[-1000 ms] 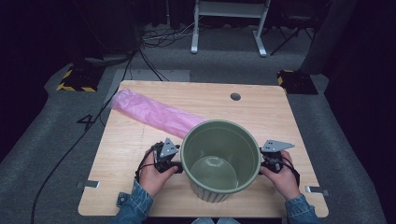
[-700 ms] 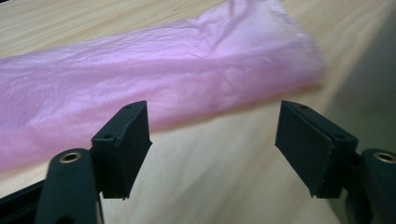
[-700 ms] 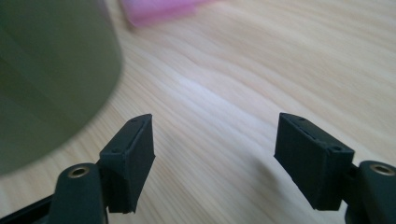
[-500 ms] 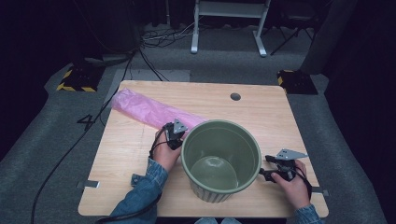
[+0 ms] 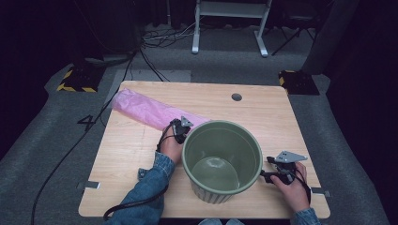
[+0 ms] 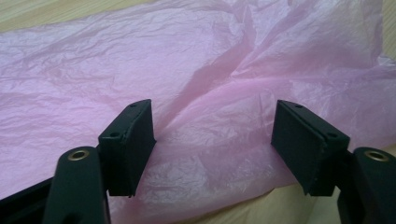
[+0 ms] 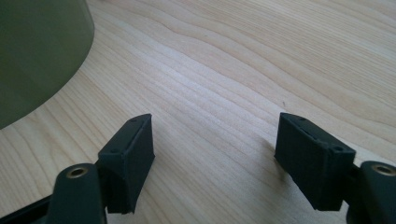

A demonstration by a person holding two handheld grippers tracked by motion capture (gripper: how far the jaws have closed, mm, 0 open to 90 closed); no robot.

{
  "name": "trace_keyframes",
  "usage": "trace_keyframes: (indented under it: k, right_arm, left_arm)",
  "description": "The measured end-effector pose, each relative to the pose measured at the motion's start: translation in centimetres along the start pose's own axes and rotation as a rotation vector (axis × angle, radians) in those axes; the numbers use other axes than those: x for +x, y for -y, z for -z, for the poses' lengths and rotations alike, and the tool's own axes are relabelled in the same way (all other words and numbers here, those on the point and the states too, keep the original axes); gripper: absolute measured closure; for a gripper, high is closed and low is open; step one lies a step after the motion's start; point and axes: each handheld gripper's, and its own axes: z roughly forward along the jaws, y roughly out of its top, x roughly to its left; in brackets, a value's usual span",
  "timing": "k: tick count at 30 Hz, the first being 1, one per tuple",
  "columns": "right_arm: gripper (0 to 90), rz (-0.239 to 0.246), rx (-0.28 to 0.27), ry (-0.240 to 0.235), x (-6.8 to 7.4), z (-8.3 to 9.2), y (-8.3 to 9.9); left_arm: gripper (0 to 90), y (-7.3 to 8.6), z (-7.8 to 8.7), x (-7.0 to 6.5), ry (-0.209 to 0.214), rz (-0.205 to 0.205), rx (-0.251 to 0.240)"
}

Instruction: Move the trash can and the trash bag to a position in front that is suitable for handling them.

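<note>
Near edge of the surface (image 5: 122, 154): the bin (image 5: 222, 159) stands upright just inside it, mouth open upward, pale inner floor bare; a narrow strip of wood runs between its base and the near edge.

Right hand-held gripper (image 5: 266, 174): low beside the bin's right wall, near the right front corner; jaws wide, nothing between them; in the right gripper view (image 7: 212, 140) bare wood lies under and ahead of the jaws, with the bin wall (image 7: 39, 51) curving off at the left, apart from the near jaw; free wood ahead and to the right as far as the surface's edge.

Left hand-held gripper (image 5: 180, 132): at the bin's left rear rim, close against it, over the near end of the bag (image 5: 150, 111); jaws wide, having just been closing a little; in the left gripper view (image 6: 212, 140) crumpled pink film (image 6: 201, 93) lies between and beyond the jaws, pads not pressing it; the bag's near hem crosses low at the right, wood showing below it.

Bag: flat, running diagonally from the bin's rear rim toward the far left corner, its far end close to the left edge.

Beyond: open wood across the far right half; a small round hole (image 5: 236, 97) near the far edge.
</note>
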Motion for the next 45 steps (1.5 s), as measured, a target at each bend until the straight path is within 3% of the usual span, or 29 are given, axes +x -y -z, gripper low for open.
trace_keyframes:
  k: [7, 13, 22, 30, 33, 37, 42, 45]
  right_arm:
    - [27.9, 0.005, -0.001, -0.006, -0.1, -0.1, -0.1]
    - [27.9, 0.005, -0.001, -0.006, -0.1, -0.1, -0.1]
    - [27.7, 0.011, -0.001, -0.014, -0.2, -0.3, -0.2]
    - [27.7, 0.013, 0.000, -0.016, -0.3, -0.5, -0.4]
    - [27.7, 0.013, 0.000, -0.016, -0.3, -0.5, -0.4]
    - [27.7, 0.013, 0.000, -0.016, -0.3, -0.5, -0.4]
    - [27.7, 0.013, 0.000, -0.016, -0.3, -0.5, -0.4]
    - [27.7, 0.013, 0.000, -0.016, -0.3, -0.5, -0.4]
  left_arm:
    - [34.1, 1.3, 1.9, -0.1, 0.009, -0.020, 0.038]
    - [35.2, 3.1, 3.9, 0.4, 0.037, 0.017, 0.041]
    - [35.8, 6.4, 7.5, 0.3, 0.018, -0.014, 0.050]
    - [39.1, 8.9, 10.3, 0.2, 0.031, -0.027, 0.054]
    - [39.2, 9.6, 11.2, -0.1, 0.025, -0.010, 0.052]
    - [31.0, 10.4, 13.4, -0.2, -0.017, 0.010, -0.025]
    - [30.9, 12.2, 16.1, 0.5, -0.107, 0.080, -0.030]
    - [31.5, 12.2, 16.2, 0.6, -0.116, 0.134, -0.055]
